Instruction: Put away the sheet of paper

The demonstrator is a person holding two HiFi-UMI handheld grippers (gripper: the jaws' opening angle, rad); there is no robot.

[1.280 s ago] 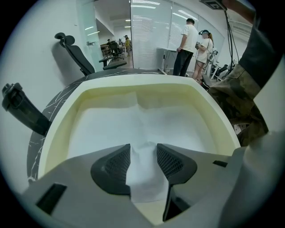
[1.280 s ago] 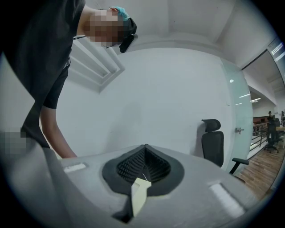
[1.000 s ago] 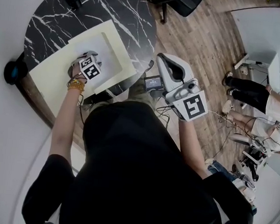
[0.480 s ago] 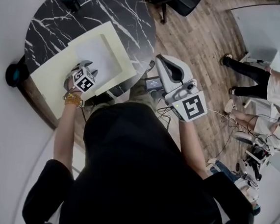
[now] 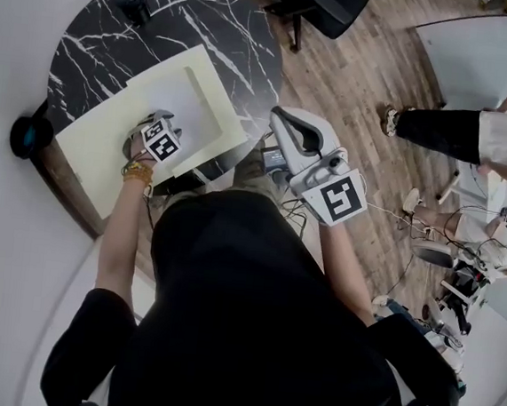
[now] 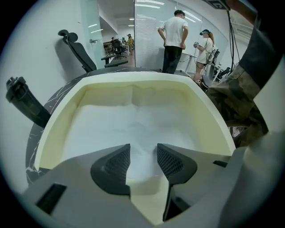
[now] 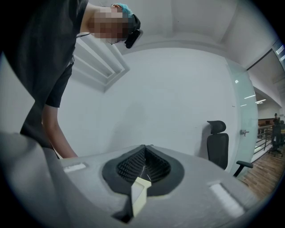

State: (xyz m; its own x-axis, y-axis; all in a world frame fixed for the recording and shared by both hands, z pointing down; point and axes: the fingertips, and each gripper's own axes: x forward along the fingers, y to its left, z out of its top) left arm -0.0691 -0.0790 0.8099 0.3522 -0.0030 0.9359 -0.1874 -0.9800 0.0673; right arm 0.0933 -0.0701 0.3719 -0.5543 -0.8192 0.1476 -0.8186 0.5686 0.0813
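1. The sheet of paper [image 6: 133, 124] lies on the yellow folder [image 6: 58, 129] — the left gripper [image 6: 141, 153] has its fingers apart over the sheet's near edge.
2. I think it should pinch only the paper.
3. The right gripper [image 7: 143, 164] has its fingers together, away from the folder.

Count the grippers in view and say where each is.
2. The left gripper hangs over the white sheet on the cream folder on the table, jaws apart; the right gripper is held beyond the table's edge, jaws shut.
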